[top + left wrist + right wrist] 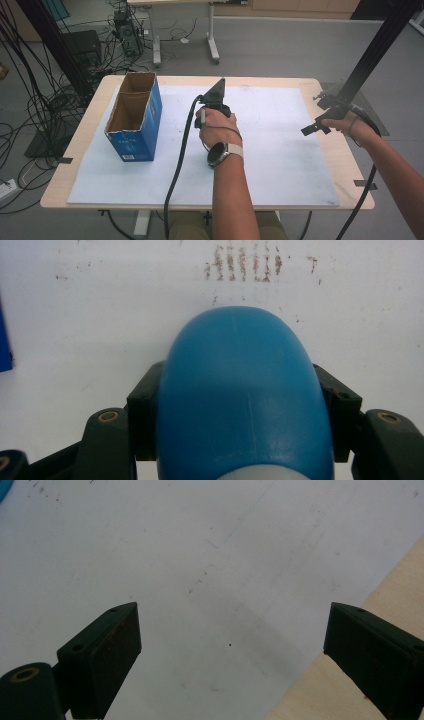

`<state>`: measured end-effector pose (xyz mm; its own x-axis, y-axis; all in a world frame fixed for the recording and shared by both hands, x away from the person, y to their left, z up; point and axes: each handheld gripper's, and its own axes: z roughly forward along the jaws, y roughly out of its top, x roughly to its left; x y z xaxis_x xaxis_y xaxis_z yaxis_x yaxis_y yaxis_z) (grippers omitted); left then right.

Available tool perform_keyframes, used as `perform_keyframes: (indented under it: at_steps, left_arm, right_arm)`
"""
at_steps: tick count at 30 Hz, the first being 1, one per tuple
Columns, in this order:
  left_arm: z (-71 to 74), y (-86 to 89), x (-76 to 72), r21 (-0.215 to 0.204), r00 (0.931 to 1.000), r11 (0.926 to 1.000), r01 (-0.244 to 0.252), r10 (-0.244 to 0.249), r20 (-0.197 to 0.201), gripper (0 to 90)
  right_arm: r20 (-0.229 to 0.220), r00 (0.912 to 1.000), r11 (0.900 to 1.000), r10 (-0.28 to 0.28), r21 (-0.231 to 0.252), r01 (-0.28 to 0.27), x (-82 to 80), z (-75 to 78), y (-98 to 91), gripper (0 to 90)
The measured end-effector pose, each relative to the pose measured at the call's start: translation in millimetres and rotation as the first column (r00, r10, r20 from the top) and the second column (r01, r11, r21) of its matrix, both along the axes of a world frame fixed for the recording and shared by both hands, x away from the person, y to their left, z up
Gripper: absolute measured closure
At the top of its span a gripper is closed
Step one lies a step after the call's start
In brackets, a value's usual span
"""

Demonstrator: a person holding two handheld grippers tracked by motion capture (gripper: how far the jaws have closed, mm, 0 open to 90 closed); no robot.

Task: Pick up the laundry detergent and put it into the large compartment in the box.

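Blue rounded object (245, 400) sits clamped in the left claw (244, 410).

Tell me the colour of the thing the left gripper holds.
Blue, with a white patch at its near end; the object shows best in the left gripper view.

Blue rounded object (245, 400) — smooth, glossy, faintly scratched; pale at its near end; above the white mat.

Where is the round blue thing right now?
In the left gripper view, the round blue thing is squeezed between the left tongs, just above the white mat, right of the blue cardboard box.
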<state>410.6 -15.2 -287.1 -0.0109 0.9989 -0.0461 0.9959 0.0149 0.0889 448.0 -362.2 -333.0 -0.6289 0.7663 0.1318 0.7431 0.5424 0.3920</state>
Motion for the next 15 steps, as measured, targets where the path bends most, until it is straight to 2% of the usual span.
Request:
perform_keyframes:
  at_steps: [15]
  left_arm:
    - [0.1, 0.4, -0.1, 0.001, 1.0, 1.0, 0.008, -0.008, -0.003, 37.4]
  right_arm:
    - [0.002, 1.0, 1.0, -0.003, 0.002, 0.003, -0.6, 0.7, 0.0, 8.0]
